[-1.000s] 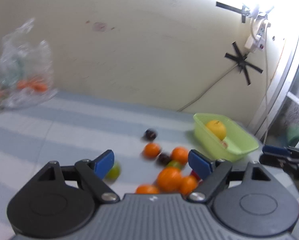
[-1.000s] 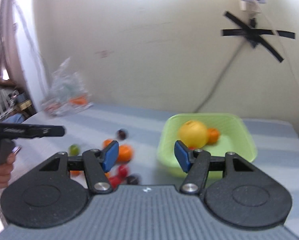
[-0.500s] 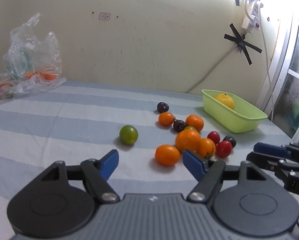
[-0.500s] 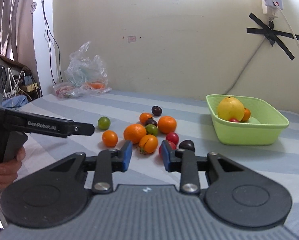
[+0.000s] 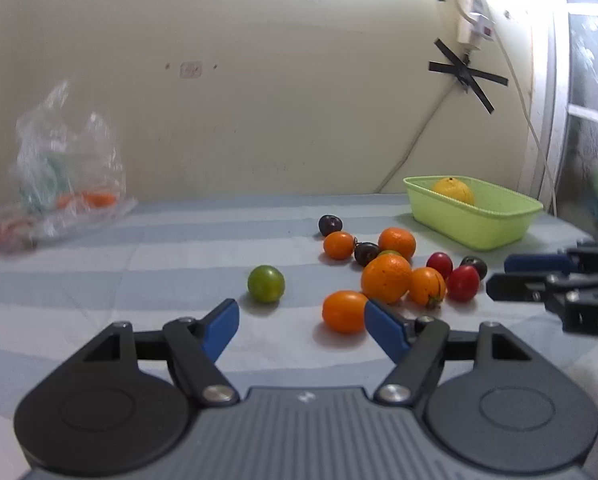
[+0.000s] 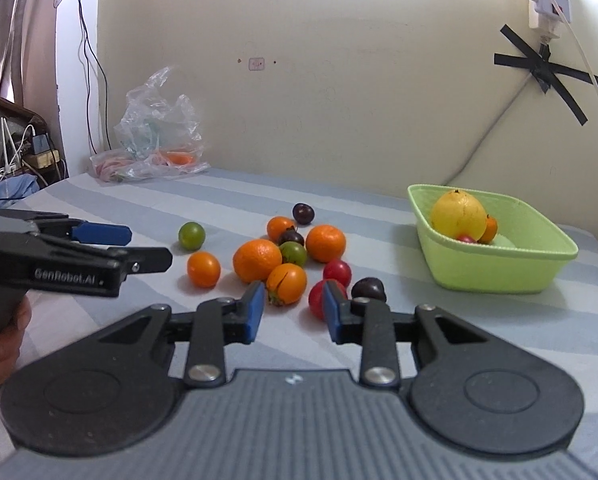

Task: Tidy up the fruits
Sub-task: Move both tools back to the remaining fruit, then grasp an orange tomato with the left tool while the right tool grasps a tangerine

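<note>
Crumpled plastic bag [image 6: 159,136], perhaps holding produce; taped wall cable [image 6: 547,66].

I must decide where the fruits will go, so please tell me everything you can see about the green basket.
The green basket is a light green, rectangular tub, apparently plastic, with slanted walls and a rolled rim. It stands upright on the striped cloth, on the right near the wall, apart from the loose fruits. Inside lie a large yellow citrus fruit, a small orange fruit and a small red fruit, all close together. Neither gripper touches it.
</note>
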Demonstrator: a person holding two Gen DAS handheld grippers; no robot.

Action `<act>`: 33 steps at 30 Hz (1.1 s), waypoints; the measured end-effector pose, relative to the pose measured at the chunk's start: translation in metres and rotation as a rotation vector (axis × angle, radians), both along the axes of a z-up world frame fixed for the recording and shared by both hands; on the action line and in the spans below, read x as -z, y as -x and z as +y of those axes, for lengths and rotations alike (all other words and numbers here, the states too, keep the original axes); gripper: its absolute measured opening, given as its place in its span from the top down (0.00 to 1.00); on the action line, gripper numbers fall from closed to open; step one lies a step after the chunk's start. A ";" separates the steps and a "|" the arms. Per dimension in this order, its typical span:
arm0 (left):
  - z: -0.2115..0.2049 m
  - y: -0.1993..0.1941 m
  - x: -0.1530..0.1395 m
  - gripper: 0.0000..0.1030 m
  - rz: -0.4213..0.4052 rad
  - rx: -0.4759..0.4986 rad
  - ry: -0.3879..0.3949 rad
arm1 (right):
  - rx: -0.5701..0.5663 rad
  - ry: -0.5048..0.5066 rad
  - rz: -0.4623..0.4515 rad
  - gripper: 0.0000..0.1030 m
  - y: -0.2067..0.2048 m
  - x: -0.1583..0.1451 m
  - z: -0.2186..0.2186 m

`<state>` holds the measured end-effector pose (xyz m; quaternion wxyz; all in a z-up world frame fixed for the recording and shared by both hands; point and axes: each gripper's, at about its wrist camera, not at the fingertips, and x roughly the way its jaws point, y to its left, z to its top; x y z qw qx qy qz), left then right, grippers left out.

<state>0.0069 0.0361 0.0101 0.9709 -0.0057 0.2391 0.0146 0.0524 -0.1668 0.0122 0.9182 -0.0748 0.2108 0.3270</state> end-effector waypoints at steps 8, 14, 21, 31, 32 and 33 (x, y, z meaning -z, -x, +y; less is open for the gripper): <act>-0.005 -0.008 0.004 0.25 0.013 0.074 -0.044 | -0.062 0.060 -0.020 0.66 -0.011 -0.003 0.013; -0.011 -0.022 0.006 0.26 0.031 0.121 -0.070 | -0.134 0.071 0.006 0.66 -0.028 -0.005 0.030; -0.018 -0.044 0.013 0.49 0.108 0.177 -0.104 | -0.199 0.124 0.021 0.66 -0.047 0.002 0.054; -0.018 -0.039 0.015 0.66 0.115 0.172 -0.092 | -0.237 0.169 0.028 0.62 -0.051 0.007 0.066; -0.019 -0.036 0.014 0.66 0.106 0.171 -0.099 | -0.238 0.167 0.027 0.64 -0.052 0.007 0.065; -0.021 -0.032 0.013 0.66 0.103 0.172 -0.098 | -0.236 0.153 0.028 0.66 -0.049 0.006 0.061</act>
